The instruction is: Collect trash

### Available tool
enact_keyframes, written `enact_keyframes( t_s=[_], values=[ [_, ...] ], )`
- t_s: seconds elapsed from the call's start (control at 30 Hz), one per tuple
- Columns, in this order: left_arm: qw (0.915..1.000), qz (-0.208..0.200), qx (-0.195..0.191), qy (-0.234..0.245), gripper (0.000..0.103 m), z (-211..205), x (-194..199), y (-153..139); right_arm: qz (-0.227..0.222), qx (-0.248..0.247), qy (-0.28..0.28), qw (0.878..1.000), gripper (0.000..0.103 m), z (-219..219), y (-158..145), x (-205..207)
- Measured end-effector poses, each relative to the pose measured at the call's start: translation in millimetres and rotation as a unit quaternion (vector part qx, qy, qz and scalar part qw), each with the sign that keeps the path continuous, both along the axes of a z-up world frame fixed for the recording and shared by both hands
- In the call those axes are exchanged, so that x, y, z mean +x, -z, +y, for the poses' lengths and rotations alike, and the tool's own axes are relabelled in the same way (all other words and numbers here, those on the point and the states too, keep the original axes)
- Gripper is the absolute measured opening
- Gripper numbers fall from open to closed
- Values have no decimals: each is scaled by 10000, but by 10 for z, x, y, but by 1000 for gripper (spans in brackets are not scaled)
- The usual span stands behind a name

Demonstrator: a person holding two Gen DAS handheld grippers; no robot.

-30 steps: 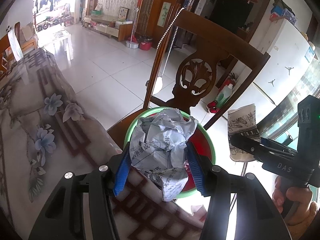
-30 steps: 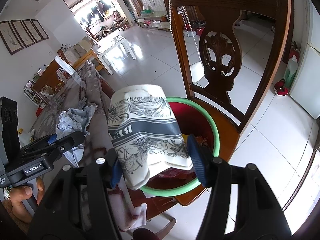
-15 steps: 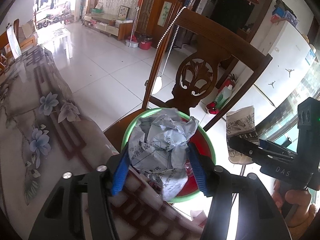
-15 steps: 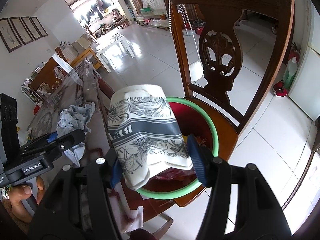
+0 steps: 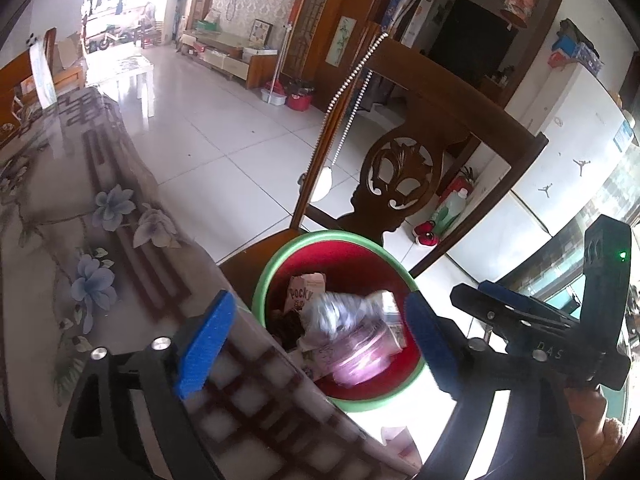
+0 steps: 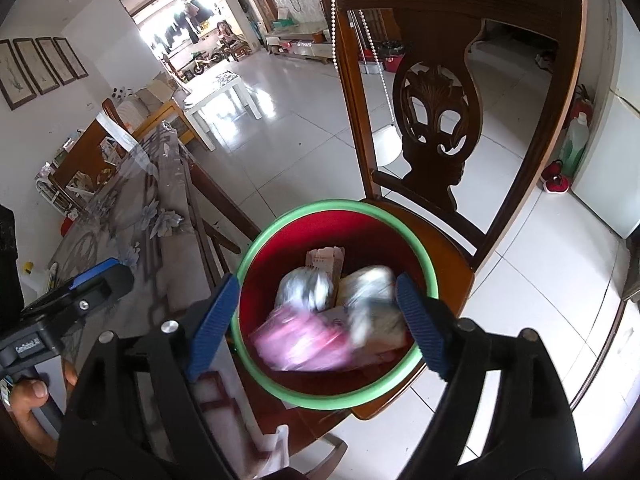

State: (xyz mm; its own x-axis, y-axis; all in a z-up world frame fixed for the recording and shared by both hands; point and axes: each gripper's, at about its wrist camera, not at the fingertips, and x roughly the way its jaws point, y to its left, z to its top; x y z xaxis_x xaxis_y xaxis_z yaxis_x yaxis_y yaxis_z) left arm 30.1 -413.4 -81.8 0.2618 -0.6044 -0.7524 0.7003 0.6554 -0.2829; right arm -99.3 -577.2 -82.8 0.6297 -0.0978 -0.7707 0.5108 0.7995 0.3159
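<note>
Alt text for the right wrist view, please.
The right gripper, jaws opening and empty, hangs over a green-rimmed red bin on a wooden chair; blurred paper trash and a pink wrapper lie inside.

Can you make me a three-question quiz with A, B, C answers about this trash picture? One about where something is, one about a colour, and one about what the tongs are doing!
1. Where does the trash bin stand?
A. On the wooden chair's seat
B. On the floor tiles
C. On the flowered table

2. What colour is the bin's rim?
A. Blue
B. Green
C. Yellow

3. What are the left tongs and right tongs doing?
A. Squeezing a cup
B. Shut tight with nothing in them
C. Spreading apart, gripping nothing

Answers:
1 A, the wooden chair seat shows under and around the bin.
2 B, a green ring runs round the red inside.
3 C, both pairs' blue pads stand wide apart and are opening, and the blurred trash lies down in the bin.
</note>
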Motion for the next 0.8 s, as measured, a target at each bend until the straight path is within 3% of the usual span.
enact_keyframes(
  t_s=[0.27,0.47,0.67,0.8],
  values=[
    [9995,-127,-181,-221,90,345,9,-226,-61,-117,-59,9999,85,244,-228,-30],
    [9966,-511,-496,-423,92,872,-95,-585,-280,-338,-195,9988,90,666,-563,10],
    [9871,-1036,-1015,-683,94,1799,-270,-985,-640,-462,-560,9953,97,1335,-844,214],
    [9769,-1633,-1066,-878,95,2391,-454,-1188,-1137,-577,-963,9871,98,1953,-970,390]
  ],
)
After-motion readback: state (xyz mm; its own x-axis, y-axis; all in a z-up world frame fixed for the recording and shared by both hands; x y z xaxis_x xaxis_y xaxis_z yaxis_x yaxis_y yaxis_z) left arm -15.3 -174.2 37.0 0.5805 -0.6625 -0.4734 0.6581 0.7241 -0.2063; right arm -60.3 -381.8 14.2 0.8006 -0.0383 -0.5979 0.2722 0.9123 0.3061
